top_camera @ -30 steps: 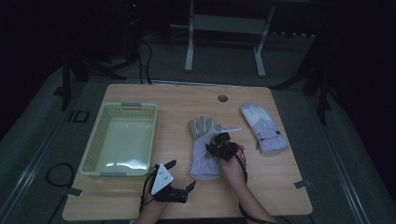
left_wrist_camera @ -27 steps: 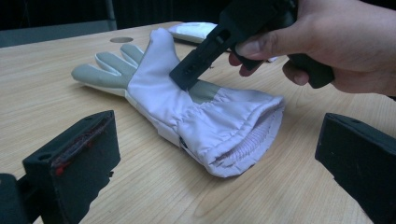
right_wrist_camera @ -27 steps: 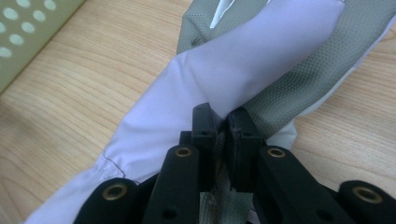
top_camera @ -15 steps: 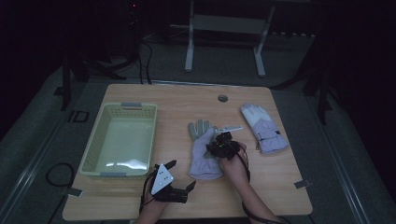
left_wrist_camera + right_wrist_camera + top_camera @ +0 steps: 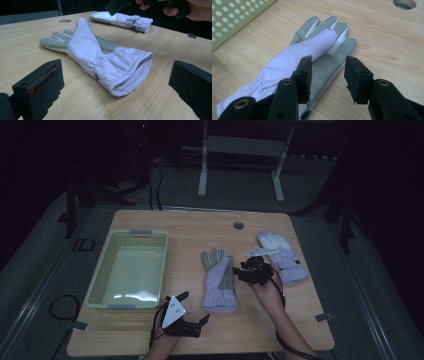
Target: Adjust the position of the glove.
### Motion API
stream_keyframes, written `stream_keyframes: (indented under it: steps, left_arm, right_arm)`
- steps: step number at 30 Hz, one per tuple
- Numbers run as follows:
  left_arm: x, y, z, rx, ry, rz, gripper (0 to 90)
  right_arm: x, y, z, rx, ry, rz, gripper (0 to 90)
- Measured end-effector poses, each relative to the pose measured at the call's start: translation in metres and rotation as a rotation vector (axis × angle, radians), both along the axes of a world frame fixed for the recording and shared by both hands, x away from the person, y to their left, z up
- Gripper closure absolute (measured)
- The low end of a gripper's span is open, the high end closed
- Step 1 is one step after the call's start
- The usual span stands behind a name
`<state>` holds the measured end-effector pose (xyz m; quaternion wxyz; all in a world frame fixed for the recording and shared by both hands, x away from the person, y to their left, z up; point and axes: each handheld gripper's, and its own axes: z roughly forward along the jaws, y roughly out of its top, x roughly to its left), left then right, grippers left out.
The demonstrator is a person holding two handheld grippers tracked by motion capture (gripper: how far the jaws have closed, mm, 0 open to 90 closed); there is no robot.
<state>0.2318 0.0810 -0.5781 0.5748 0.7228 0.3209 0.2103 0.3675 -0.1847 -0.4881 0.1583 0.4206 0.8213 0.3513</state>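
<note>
A light wooden table is seen from the high view, dimly lit. A pale lilac fabric glove with grey palm and elastic cuff lies flat near the table centre, fingers toward 12 o'clock, cuff toward 6 o'clock. A second lilac glove with a dark strap lies at about 2 o'clock from the first, well apart. A pale green perforated plastic basket sits at 9 o'clock from the first glove; nothing is seen inside it.

The right gripper is held just beside the first glove's 3 o'clock edge. In the right gripper view its jaws are spread apart above the grey palm, the left jaw over the lilac fold; nothing is pinched. Contact with the fabric cannot be told.

The left gripper, with its grey three-cornered plate, is held at 7 o'clock from the first glove, near the table's front edge. In the left gripper view its jaws are spread wide, the glove's open cuff lying between and beyond them, untouched. The right hand shows at 1 o'clock there.
</note>
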Motion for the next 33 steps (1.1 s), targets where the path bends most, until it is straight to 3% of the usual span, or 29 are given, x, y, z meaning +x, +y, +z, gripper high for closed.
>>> stream_keyframes:
  steps: [3, 10, 15, 28, 33]
  left_arm:
    - [0.000, 0.000, 0.000, -0.002, 0.001, 0.001, 0.0]
    - [0.000, 0.000, 0.000, -0.002, 0.001, 0.002, 0.0]
    - [0.000, 0.000, 0.000, -0.004, -0.001, 0.000, 0.0]
    - [-0.001, 0.001, 0.000, -0.005, -0.005, 0.003, 0.0]
    - [0.002, 0.003, -0.001, -0.035, 0.022, 0.027, 0.0]
  right_arm:
    - [0.001, -0.013, 0.008, 0.004, -0.028, 0.005, 51.6]
    - [0.005, -0.041, 0.018, -0.005, -0.051, -0.020, 51.0]
    - [0.007, -0.072, 0.026, -0.009, -0.082, -0.027, 50.6]
    - [0.023, -0.140, 0.031, -0.033, -0.103, -0.095, 48.8]
    - [0.034, -0.160, 0.034, -0.004, -0.103, -0.123, 45.1]
